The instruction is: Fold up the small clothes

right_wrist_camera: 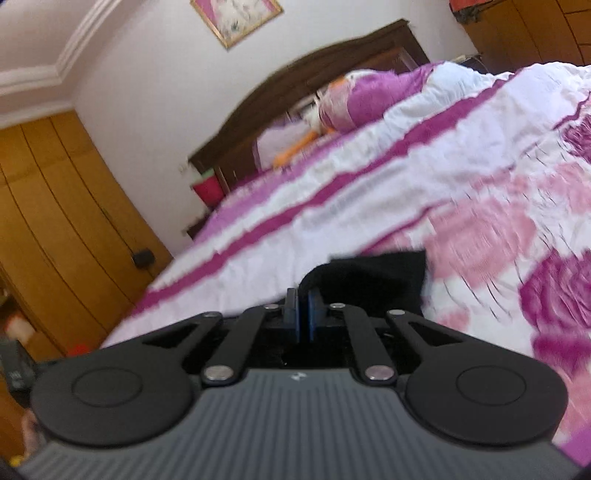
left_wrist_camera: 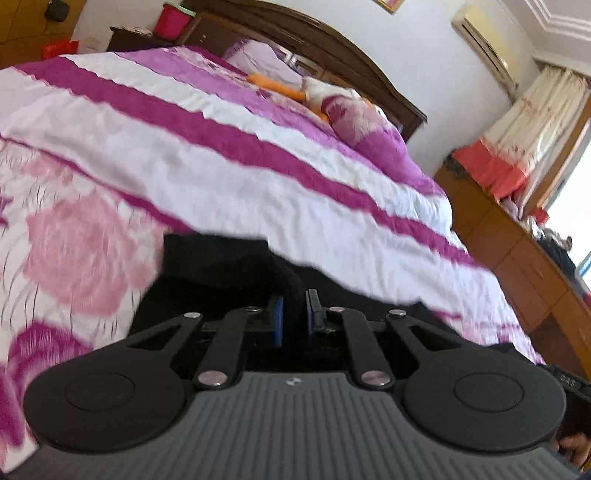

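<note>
A small black garment (left_wrist_camera: 221, 273) lies on the pink and white floral bedspread (left_wrist_camera: 147, 155), right in front of both grippers. My left gripper (left_wrist_camera: 294, 306) is shut on a thick fold of its black fabric, which bulges up between the blue pads (left_wrist_camera: 277, 314). In the right wrist view the same black garment (right_wrist_camera: 384, 277) spreads to the right of my right gripper (right_wrist_camera: 303, 306). That gripper's blue pads are pressed almost together on a thin edge of the black cloth. Most of the garment is hidden behind the gripper bodies.
The bedspread (right_wrist_camera: 406, 184) runs back to pillows (left_wrist_camera: 369, 125) and a dark wooden headboard (left_wrist_camera: 332, 44). Wooden cabinets (left_wrist_camera: 517, 251) stand to the right of the bed and a wardrobe (right_wrist_camera: 55, 206) to the left. A red bin (left_wrist_camera: 171, 18) sits on the nightstand.
</note>
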The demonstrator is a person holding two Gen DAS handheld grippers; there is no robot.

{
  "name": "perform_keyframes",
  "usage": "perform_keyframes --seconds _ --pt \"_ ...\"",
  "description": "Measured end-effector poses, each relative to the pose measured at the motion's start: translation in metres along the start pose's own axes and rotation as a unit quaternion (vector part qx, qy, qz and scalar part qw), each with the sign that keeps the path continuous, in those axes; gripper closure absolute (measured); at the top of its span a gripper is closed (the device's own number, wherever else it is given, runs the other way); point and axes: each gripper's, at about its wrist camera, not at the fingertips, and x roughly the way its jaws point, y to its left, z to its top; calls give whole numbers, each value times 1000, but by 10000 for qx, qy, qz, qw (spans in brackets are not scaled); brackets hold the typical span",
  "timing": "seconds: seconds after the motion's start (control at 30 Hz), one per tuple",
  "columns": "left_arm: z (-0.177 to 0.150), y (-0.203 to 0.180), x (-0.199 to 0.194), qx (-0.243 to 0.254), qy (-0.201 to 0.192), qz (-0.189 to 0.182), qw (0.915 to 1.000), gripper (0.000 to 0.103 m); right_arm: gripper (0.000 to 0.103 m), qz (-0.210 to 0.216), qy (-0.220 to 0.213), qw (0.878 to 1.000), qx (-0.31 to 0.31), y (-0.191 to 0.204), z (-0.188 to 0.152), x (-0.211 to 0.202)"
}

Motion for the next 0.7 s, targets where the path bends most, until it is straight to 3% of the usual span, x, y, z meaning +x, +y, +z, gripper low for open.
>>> perform_keyframes --seconds 0.17,0.3,0.37,0.47,0.57,0.7 --pt "29 0 30 -134 -157 161 9997 89 95 -285 -301 9991 59 4 19 30" --pt "39 3 61 -111 -51 586 9982 87 91 -698 -274 9971 93 3 22 62" --pt "42 6 69 -91 24 722 9973 77 89 -1011 -189 9947 -77 2 21 76" --pt "43 11 67 -87 -37 764 9970 67 76 -1360 -216 9902 -250 -2 17 84" --pt "45 14 58 55 -125 762 9970 60 72 -1438 -271 9888 -304 -7 15 79" --pt "41 17 46 164 -74 726 9972 60 72 -1270 -205 9913 -266 -8 14 67"
